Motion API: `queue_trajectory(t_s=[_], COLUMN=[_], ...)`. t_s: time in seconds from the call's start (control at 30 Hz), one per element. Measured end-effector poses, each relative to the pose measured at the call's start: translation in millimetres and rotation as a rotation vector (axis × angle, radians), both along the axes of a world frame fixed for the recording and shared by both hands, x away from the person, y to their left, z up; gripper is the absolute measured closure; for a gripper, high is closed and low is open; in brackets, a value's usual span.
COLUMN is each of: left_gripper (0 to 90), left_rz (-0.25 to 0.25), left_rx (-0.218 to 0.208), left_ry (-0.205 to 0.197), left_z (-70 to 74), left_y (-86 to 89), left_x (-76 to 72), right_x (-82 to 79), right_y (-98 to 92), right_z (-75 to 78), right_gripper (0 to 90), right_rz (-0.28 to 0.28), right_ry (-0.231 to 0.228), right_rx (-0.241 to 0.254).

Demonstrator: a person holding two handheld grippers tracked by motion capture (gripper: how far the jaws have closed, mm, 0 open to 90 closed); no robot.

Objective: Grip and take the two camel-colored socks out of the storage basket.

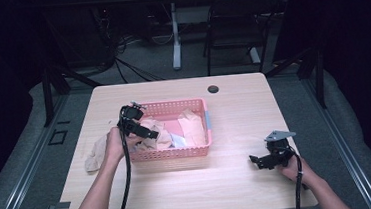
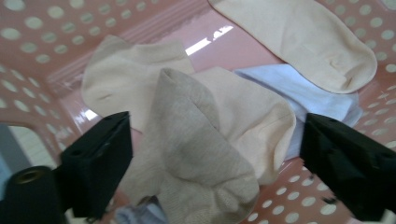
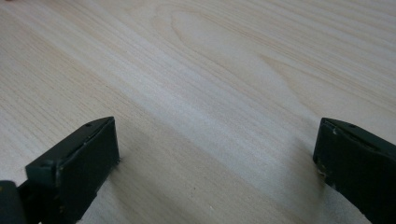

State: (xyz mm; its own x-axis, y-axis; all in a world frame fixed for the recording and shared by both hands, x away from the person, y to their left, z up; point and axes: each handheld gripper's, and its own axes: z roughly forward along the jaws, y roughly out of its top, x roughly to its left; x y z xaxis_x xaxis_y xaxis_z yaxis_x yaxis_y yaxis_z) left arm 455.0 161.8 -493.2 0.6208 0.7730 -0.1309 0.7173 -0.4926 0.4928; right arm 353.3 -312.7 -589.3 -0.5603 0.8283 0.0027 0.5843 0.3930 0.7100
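A pink perforated basket (image 1: pixel 173 153) stands mid-table with several pale socks (image 1: pixel 193 126) in it. My left gripper (image 1: pixel 150 134) reaches into the basket's left end. In the left gripper view its jaws (image 2: pixel 215 158) stand wide on either side of a greyish-beige sock (image 2: pixel 196 154), and the pads are clear of the cloth. That sock lies over a cream sock (image 2: pixel 261 116), with a pale blue one (image 2: pixel 308 93) beside it and another cream sock (image 2: pixel 303 42) farther in. My right gripper (image 1: pixel 258 161) rests low at the table's front right, open over bare wood (image 3: pixel 210 70).
A beige sock (image 1: pixel 94 154) lies on the table left of the basket, under my left forearm. A round cable hole (image 1: pixel 213 88) sits near the table's far edge. Beyond the table are a dark chair (image 1: pixel 237 25) and a desk leg (image 1: pixel 175 35).
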Motion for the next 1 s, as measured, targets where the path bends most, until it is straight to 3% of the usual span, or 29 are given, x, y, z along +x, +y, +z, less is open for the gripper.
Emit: queue_trajectory(t_s=[0.37, 0.5, 0.57, 0.6, 0.7, 1.0], left_gripper=[30.6, 43.1, 58.4, 64.7, 78.6, 84.2], left_rz=[0.060, 0.073, 0.070, 0.066, 0.064, 0.050], left_rx=[0.072, 0.093, 0.098, 0.114, 0.110, 0.092], left_ry=[0.084, 0.106, 0.117, 0.112, 0.105, 0.079], left_z=[-22.3, -27.6, -29.7, -29.9, -28.7, -15.1], left_y=[-5.4, -5.0, -5.3, -5.4, -4.7, -0.2], left_x=[14.3, 16.3, 15.9, 15.9, 14.8, 9.6], right_x=[0.0, 0.0, 0.0, 0.0, -0.1, 0.0], right_y=[-0.1, -0.1, -0.1, 0.0, 0.0, 0.0], right_z=[0.0, 0.0, 0.0, 0.0, 0.1, 0.0], right_gripper=[0.0, 0.0, 0.0, 0.0, 0.0, 0.0], right_rz=[0.001, 0.001, 0.001, 0.000, 0.000, 0.000], right_ry=[0.000, 0.000, 0.000, 0.000, 0.001, 0.000], right_rx=[0.000, 0.000, 0.000, 0.000, 0.000, 0.000])
